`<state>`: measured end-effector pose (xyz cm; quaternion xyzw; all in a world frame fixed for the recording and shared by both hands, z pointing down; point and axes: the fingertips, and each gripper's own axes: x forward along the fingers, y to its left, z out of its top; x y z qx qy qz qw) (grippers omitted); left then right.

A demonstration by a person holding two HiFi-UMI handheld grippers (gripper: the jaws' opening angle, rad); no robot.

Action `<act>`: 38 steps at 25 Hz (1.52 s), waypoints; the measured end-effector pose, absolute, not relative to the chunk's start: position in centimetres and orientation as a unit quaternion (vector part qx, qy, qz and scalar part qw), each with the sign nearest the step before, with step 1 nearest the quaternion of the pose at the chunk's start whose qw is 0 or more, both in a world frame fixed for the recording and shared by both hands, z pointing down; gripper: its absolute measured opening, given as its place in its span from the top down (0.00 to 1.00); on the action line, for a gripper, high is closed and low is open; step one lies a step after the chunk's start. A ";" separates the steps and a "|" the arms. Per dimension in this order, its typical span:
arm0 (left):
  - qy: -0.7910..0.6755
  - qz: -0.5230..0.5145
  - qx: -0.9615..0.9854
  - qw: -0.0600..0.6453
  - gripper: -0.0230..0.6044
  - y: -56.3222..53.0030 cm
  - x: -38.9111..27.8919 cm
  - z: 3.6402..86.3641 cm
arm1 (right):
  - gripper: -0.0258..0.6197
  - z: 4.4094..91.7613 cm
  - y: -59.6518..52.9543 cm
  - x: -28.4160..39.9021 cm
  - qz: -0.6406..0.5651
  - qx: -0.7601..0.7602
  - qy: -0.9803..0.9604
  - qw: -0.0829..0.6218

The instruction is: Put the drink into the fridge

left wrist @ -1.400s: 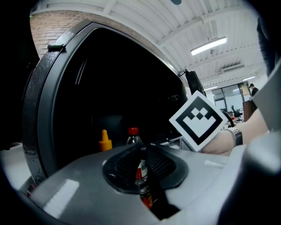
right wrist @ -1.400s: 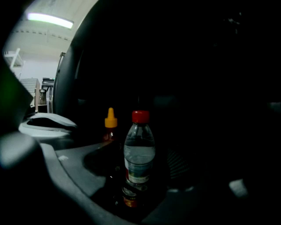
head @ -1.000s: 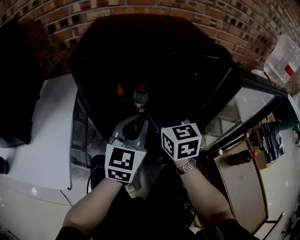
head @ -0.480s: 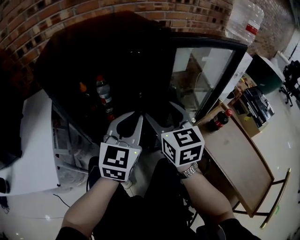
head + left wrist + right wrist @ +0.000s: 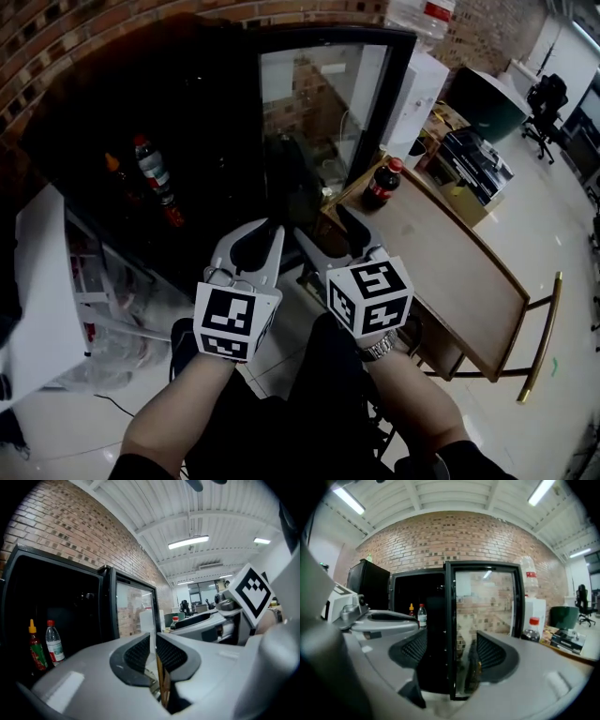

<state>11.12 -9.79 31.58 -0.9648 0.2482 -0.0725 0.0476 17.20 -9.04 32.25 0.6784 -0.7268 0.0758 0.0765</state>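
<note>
Head view shows the drink [image 5: 380,185], a dark cola bottle with a red cap, stood upright on the wooden table [image 5: 459,272], its long axis vertical and its cap pointed up. It is placed at the table end nearest the fridge's glass door [image 5: 319,103], which is swung wide, and it is well apart from both grippers. The fridge [image 5: 187,56] is seen dark inside, and two bottles are stood there: a clear one with a red cap [image 5: 150,167] and, beside it, an orange-capped one [image 5: 114,169]. The left gripper [image 5: 272,228] is held with its jaws drawn together and nothing between them, as the left gripper view confirms. The right gripper [image 5: 326,227] is held with its jaws spread wide and nothing grasped; through the gap only the door's edge is seen in the right gripper view. A brick wall [image 5: 94,37] is set behind the fridge, and a glossy white floor [image 5: 562,394] is spread below.
</note>
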 end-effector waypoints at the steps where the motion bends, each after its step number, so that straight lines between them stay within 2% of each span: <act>1: 0.242 -0.072 -0.966 0.046 0.91 -9.0 11.6 31.7 | 0.45 32.4 -8.1 17.7 0.078 0.683 -0.722 0.078; 15: 0.184 -0.077 -0.979 0.048 0.91 -1.8 17.7 32.9 | 0.45 33.4 -0.2 24.9 0.090 0.737 -0.666 0.078; 31: 0.150 -0.086 -0.983 0.067 0.91 -6.3 21.7 32.6 | 0.45 34.4 -4.9 31.6 0.108 0.787 -0.603 0.080; 38: 0.141 -0.085 -0.985 0.055 0.91 -8.9 23.5 33.3 | 0.43 35.5 -7.2 33.6 0.120 0.797 -0.585 0.089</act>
